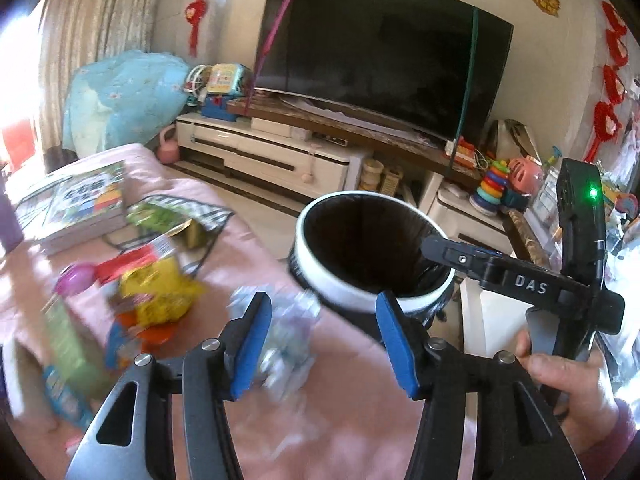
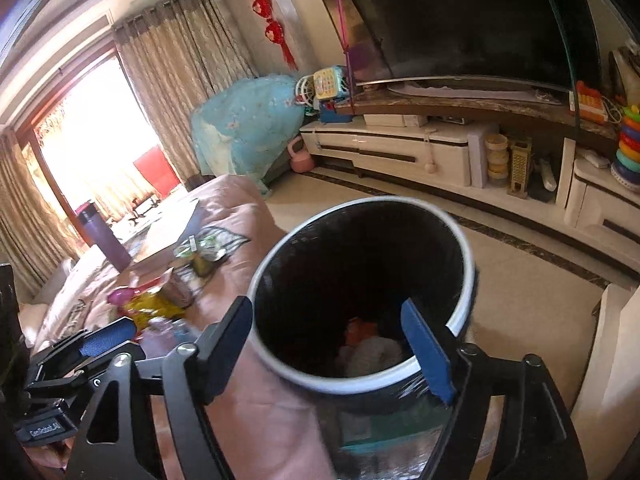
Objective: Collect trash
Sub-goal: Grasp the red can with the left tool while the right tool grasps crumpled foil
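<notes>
A black bin with a white rim (image 1: 320, 284) stands beside the pink-covered table (image 1: 340, 400); in the right wrist view the bin (image 2: 466, 256) holds crumpled trash at its bottom. My left gripper (image 1: 324, 344) is open above a crumpled clear wrapper (image 1: 286, 356) near the table's edge. A yellow snack bag (image 1: 160, 292), a pink lollipop (image 1: 76, 278) and a green packet (image 1: 156, 216) lie left of it. My right gripper (image 2: 328, 340) is open and empty, its fingers straddling the bin's rim; it shows in the left wrist view (image 1: 440, 248).
Books (image 1: 80, 204) lie on the far left of the table. A purple bottle (image 2: 104, 236) stands further back. A white TV stand (image 1: 280, 156) with a large TV (image 1: 380, 60) and toys lines the wall. Tiled floor lies between.
</notes>
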